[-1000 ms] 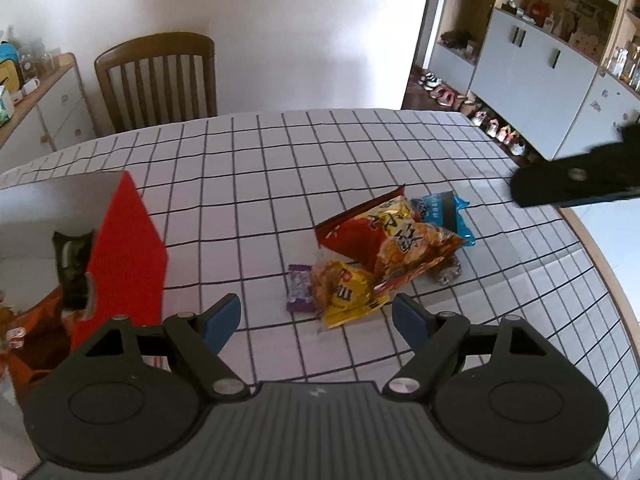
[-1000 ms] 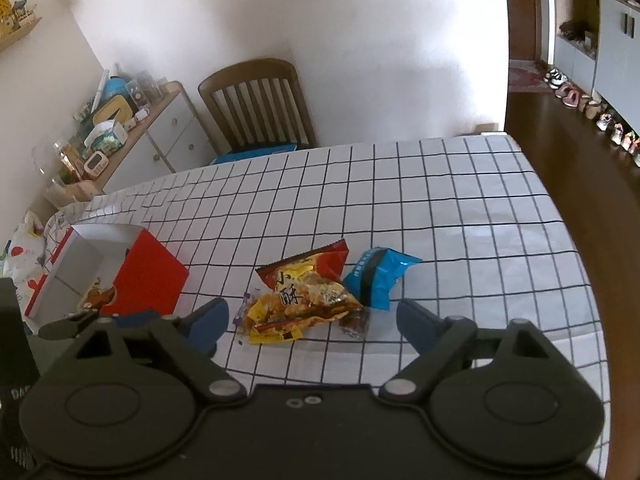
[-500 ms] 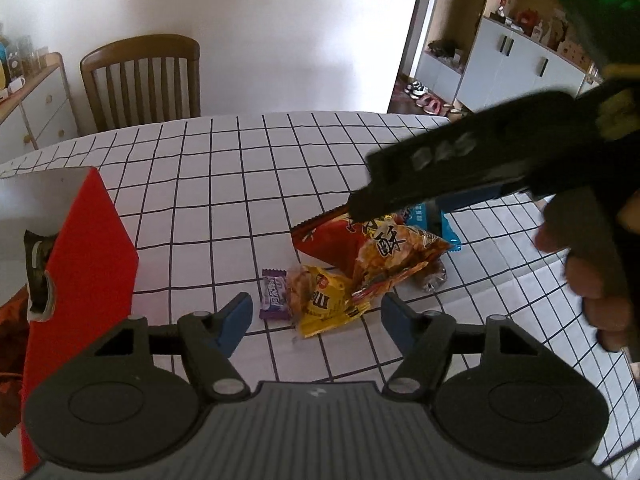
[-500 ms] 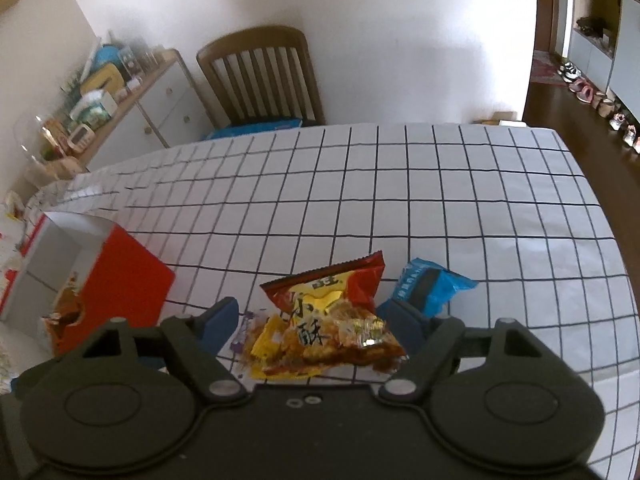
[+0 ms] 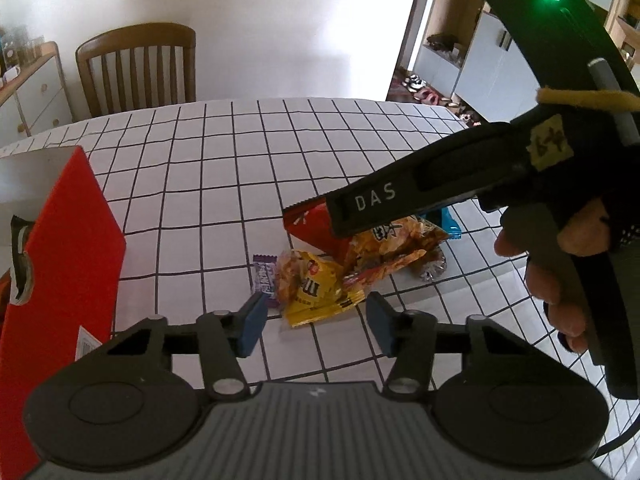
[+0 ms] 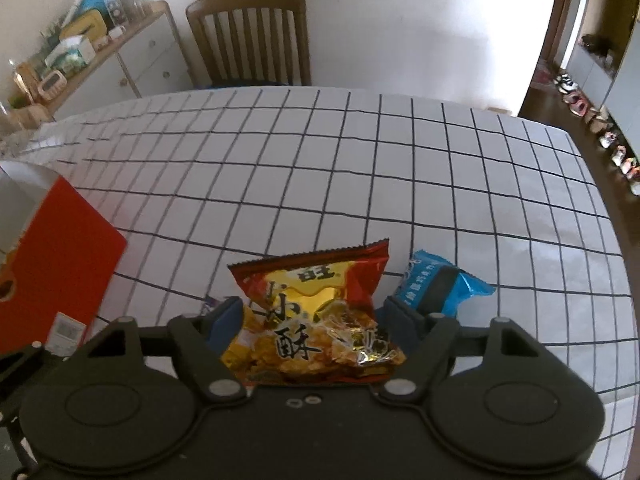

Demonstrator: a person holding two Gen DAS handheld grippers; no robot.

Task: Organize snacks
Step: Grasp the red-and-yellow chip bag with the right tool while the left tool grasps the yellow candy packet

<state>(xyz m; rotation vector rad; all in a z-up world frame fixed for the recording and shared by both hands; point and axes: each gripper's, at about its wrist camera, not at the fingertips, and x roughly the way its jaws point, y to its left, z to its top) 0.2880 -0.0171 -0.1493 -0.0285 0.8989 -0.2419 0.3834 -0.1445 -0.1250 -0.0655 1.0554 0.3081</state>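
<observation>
Right wrist view: the right hand-held gripper (image 6: pixel 310 316) has its blue pads on either side of the red-and-gold snack bag (image 6: pixel 316 312); its jaws have just been closing, and whether the pads press the bag yet I cannot tell. A blue snack packet (image 6: pixel 444 286) lies on the checked desk (image 6: pixel 360 168) just beside the bag at 3 o'clock, behind the right pad. A red box (image 6: pixel 56 268) stands at 9 o'clock.

Left wrist view: the left hand-held gripper (image 5: pixel 316 322) hangs over the desk with its jaws partly apart and nothing between them; they too have just been closing. Just beyond its pads, at 12 o'clock, lies a yellow snack packet (image 5: pixel 316 292), with a small purple candy (image 5: pixel 264 276) touching it at 9 o'clock. A person's hand (image 5: pixel 556 276) grips the handle of the right tool at 3 o'clock, its arm slanting down over the snack pile. The open red box at 9 o'clock holds a dark wrapper (image 5: pixel 18 236).
</observation>
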